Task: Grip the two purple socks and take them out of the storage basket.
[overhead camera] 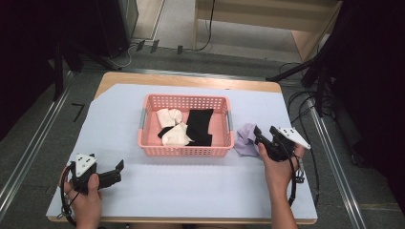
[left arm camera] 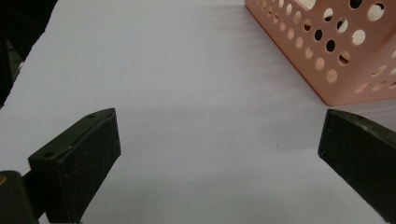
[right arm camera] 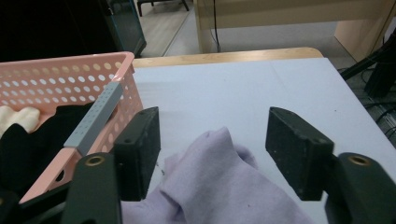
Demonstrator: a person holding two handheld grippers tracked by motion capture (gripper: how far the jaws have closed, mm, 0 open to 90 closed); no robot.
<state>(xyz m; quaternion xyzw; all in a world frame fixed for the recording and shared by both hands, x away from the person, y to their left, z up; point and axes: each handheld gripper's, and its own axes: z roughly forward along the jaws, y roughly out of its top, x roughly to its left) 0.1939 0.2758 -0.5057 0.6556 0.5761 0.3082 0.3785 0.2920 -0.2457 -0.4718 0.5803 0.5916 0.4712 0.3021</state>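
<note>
Near edge first: the left gripper (overhead camera: 118,168) rests at seven o'clock on the pale lilac table sheet (overhead camera: 191,186), jaws wide apart over bare surface. At three o'clock the right gripper (overhead camera: 256,135) has its jaws spread, the crumpled lilac fleece cloth (right arm camera: 219,182) between them, unpinched, just beside the pink perforated plastic basket (overhead camera: 186,150). Beyond, the wooden table edge (overhead camera: 191,78), grey carpet, trailing black cables (overhead camera: 301,102).

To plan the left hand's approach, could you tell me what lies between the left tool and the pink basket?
Only bare white table cover, as the left gripper view shows.
</note>
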